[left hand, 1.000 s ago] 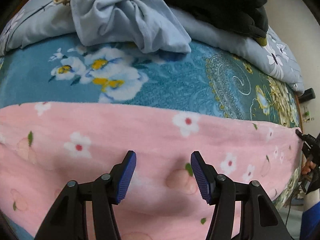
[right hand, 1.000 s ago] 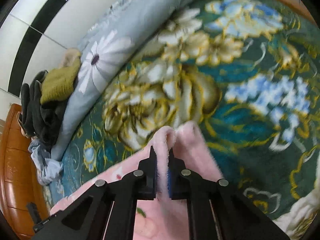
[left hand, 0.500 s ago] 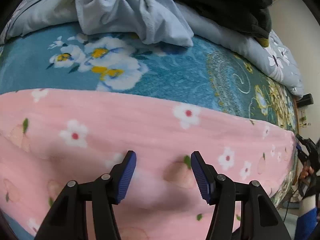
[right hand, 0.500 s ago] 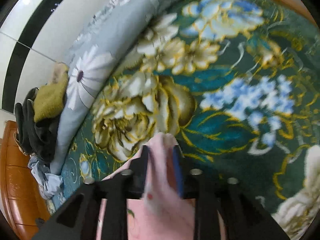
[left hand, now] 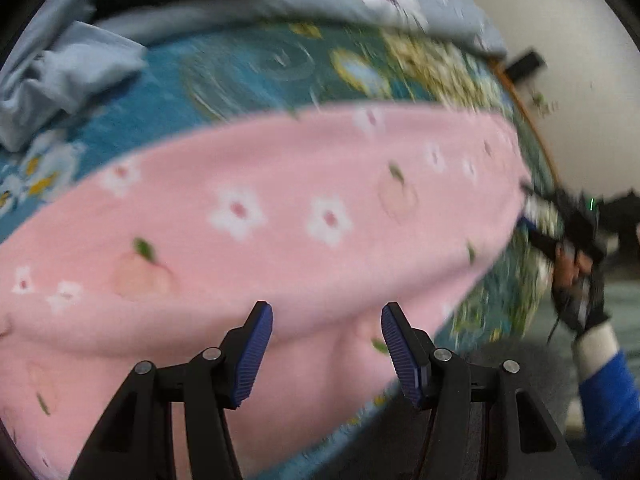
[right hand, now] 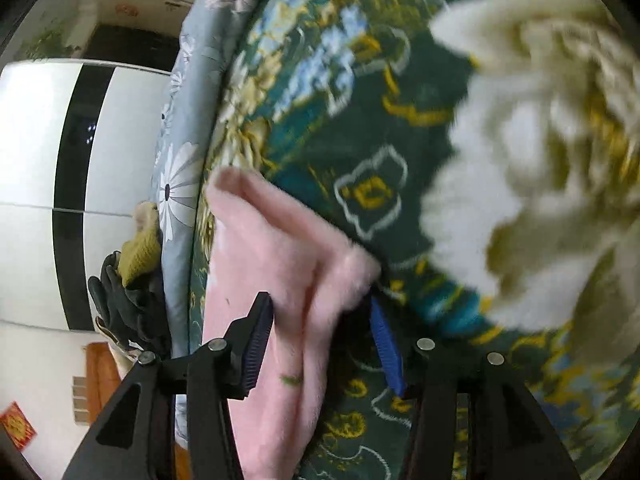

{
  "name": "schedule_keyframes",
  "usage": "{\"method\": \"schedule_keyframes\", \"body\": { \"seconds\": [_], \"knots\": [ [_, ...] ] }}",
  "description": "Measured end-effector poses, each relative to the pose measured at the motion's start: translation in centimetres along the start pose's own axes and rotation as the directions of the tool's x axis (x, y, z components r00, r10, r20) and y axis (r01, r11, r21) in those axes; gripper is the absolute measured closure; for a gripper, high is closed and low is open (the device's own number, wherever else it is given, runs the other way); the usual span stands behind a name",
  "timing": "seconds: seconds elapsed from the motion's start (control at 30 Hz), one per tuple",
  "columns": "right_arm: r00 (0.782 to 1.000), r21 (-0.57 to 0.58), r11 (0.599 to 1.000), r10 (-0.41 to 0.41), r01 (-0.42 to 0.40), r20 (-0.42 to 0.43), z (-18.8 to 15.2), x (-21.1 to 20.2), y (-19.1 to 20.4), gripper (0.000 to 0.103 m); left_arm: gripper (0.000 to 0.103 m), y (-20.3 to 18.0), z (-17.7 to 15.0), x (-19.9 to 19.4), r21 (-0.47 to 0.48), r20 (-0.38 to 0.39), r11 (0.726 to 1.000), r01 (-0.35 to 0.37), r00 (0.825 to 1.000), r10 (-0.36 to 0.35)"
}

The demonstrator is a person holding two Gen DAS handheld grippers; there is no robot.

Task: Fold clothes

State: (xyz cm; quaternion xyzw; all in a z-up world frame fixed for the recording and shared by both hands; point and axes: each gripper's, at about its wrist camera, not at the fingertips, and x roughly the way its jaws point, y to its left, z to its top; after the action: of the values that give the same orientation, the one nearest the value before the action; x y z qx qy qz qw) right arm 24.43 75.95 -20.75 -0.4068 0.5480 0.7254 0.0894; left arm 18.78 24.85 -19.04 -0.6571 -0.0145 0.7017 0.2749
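A pink fleece garment (left hand: 280, 216) with white flowers and peaches lies in a long folded band across the bed. My left gripper (left hand: 326, 354) is open and hovers just above its near edge, holding nothing. In the right wrist view, the garment's folded end (right hand: 280, 256) lies loose between my spread fingers. My right gripper (right hand: 320, 344) is open, and the cloth rests on the bed. The right gripper also shows blurred in the left wrist view (left hand: 560, 232) at the garment's far right end.
The bed carries a teal floral blanket (right hand: 360, 120). A crumpled light blue garment (left hand: 60, 80) lies at the back left. A grey floral duvet (right hand: 180, 160), dark clothes (right hand: 124, 304) and a yellow-green item (right hand: 138, 252) lie along the far side. A white and black wardrobe (right hand: 48, 160) stands beyond.
My right gripper has opened and let go of the pink garment's end, which was pinched a second ago. My left gripper has swung right along the garment, still open.
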Motion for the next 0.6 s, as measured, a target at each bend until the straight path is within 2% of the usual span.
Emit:
{"method": "schedule_keyframes", "body": {
  "seconds": [0.1, 0.2, 0.33, 0.37, 0.4, 0.43, 0.5, 0.6],
  "knots": [
    [1.0, 0.036, 0.999, 0.012, -0.013, 0.021, 0.5, 0.0, -0.1, 0.052, 0.042, 0.5, -0.6, 2.0, -0.036, -0.08, 0.999, -0.016, 0.997, 0.013],
    [0.998, 0.109, 0.993, 0.029, -0.034, 0.05, 0.9, -0.2, -0.6, 0.052, 0.042, 1.2, -0.5, 2.0, -0.086, -0.084, 0.996, 0.014, 0.996, -0.021],
    [0.996, 0.168, 0.983, 0.061, -0.071, 0.06, 0.4, 0.4, -0.4, 0.052, 0.042, 1.1, -0.7, 2.4, -0.093, -0.097, 0.996, 0.015, 0.995, -0.024],
    [0.997, 0.166, 0.984, 0.053, -0.062, 0.057, 0.3, 0.5, -0.1, 0.055, 0.041, 1.1, -0.7, 2.2, -0.097, -0.092, 0.995, 0.019, 0.995, -0.028],
    [0.998, 0.161, 0.986, 0.041, -0.049, 0.055, 0.3, 0.6, 0.2, 0.073, 0.041, 1.4, -0.7, 1.9, -0.109, -0.081, 0.993, 0.032, 0.996, -0.041],
    [0.998, 0.156, 0.987, 0.025, -0.033, 0.053, 0.3, 0.7, 0.5, 0.083, 0.041, 1.6, -0.7, 1.5, -0.122, -0.07, 0.992, 0.045, 0.996, -0.053],
    [0.998, 0.151, 0.988, 0.036, -0.044, 0.055, 0.2, 0.4, 1.5, 0.089, 0.041, 2.2, -0.7, 0.8, -0.151, -0.046, 0.986, 0.071, 0.996, -0.078],
    [0.995, 0.016, 0.997, 0.071, -0.072, 0.065, -0.3, -1.0, 5.3, 0.089, 0.041, 4.4, -0.9, -0.6, -0.228, -0.007, 0.968, 0.102, 0.994, -0.106]
  ]
}}
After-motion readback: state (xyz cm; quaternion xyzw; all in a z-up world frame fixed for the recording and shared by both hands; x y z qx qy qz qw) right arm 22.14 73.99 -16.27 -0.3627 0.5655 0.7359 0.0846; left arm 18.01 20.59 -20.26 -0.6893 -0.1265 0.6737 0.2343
